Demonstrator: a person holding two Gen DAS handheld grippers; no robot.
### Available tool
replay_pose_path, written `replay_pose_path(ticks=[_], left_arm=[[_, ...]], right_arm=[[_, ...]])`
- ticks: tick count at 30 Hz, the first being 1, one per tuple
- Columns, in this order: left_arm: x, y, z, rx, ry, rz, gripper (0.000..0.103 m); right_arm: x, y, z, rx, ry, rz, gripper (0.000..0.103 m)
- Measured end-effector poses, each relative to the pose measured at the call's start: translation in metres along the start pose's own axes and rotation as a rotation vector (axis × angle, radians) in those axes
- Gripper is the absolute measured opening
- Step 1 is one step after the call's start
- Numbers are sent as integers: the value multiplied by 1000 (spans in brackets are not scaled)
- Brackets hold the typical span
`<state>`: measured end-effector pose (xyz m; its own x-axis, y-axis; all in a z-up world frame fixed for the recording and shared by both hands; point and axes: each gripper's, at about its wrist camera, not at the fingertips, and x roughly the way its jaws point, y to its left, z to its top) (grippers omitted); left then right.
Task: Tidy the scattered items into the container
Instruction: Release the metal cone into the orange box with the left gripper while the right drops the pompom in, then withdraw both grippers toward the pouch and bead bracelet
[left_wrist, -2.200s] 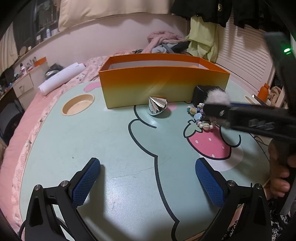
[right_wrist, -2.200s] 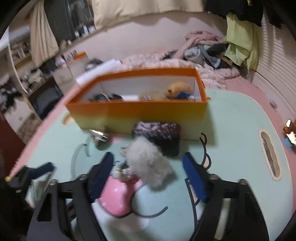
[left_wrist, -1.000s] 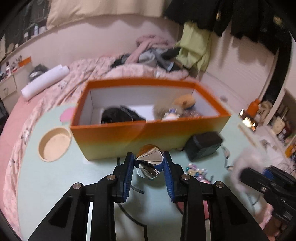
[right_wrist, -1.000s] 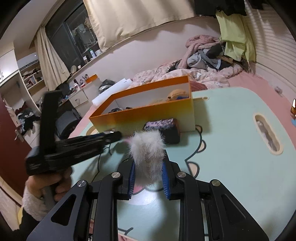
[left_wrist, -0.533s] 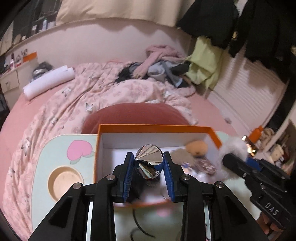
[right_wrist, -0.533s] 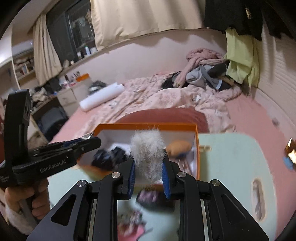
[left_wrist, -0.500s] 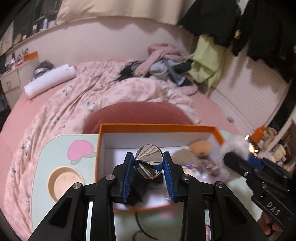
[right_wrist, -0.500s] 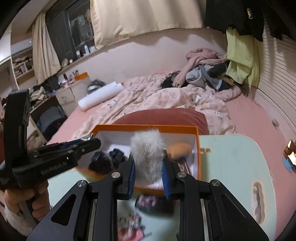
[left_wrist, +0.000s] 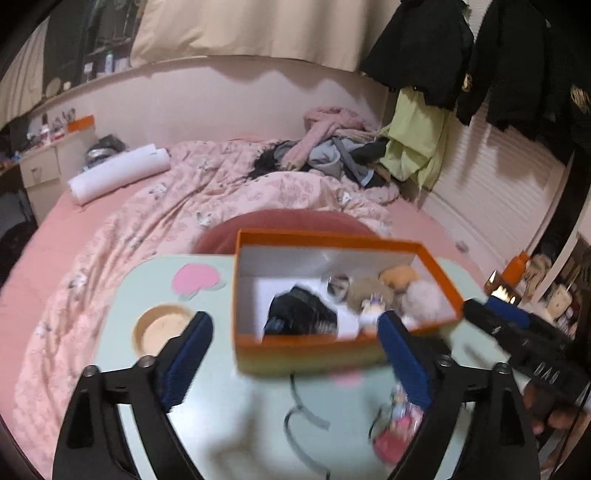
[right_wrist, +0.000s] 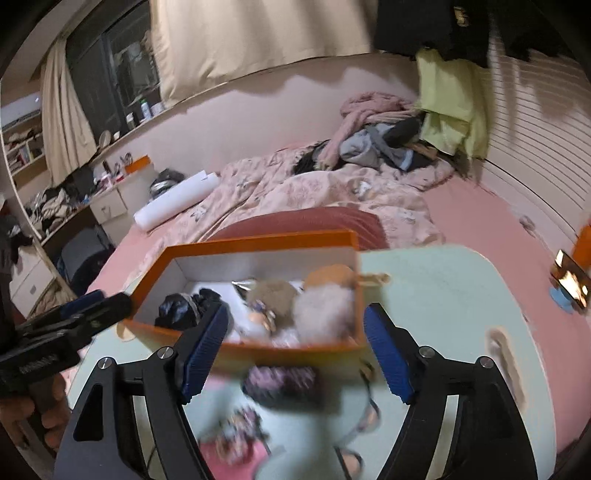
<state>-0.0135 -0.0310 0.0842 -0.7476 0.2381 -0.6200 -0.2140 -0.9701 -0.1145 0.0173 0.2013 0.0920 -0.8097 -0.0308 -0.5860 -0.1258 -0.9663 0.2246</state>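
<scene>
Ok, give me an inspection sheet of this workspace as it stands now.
Surface: mint green table with cartoon print and a round cup recess.
Job's things: orange box holds the white pom-pom, silver cone, a black item and plush pieces; dark pouch and bead string lie on the table in front.
Clutter: nothing else seen on the table.
Grippers: left gripper and right gripper, jaws opening, nothing between them.
Cables: nothing seen.
Surroundings: bed with pink quilt, clothes pile.

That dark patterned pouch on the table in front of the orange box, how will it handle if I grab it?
The pouch looks soft and rounded, so it would probably squash between the pads. It lies low and flat, so tipping or rolling seems unlikely. Blur hides its surface.
</scene>
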Motion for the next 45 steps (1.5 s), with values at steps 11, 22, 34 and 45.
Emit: replay_pose_path(ticks=[11,22,34,45], left_arm=[[11,-33,-95,91,155,93,95],[13,-29,-108,73,138,129,102],[12,-31,-109,82,126,126,103],[10,-31,-111,97,132,105,103]], right_arm=[[-16,-17,-81,54,166,-14,76],[2,4,-94,-115,176,-85,103],[5,1,-98,-146,171,-143,103],[5,-4,-97,-132,166,-166,103]])
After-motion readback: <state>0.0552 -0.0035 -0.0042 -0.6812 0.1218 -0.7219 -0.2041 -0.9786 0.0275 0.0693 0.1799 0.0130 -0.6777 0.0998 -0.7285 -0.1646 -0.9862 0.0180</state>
